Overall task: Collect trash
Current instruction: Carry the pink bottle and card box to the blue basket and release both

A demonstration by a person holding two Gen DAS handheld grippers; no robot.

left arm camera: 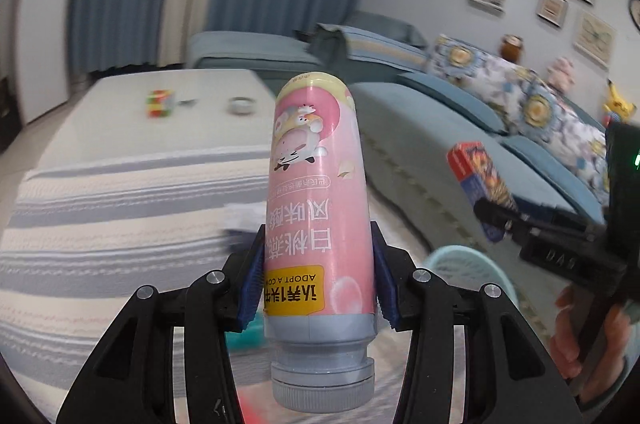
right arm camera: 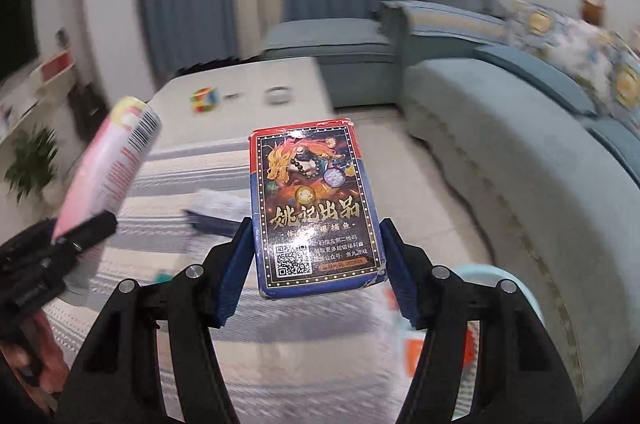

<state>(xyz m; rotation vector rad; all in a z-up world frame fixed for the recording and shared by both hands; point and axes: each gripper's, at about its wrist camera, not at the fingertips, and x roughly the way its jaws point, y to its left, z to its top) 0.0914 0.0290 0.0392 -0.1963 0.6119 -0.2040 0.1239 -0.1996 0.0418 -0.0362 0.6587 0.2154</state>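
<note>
The pink bottle (left arm camera: 316,208) sits cap-down between our left gripper (left arm camera: 318,284) pads, clamped at its lower body. Our right gripper (right arm camera: 318,264) squeezes the card box (right arm camera: 314,208) upright. Both hang above the striped rug (left arm camera: 120,224), beside the blue sofa (right arm camera: 500,128).
</note>
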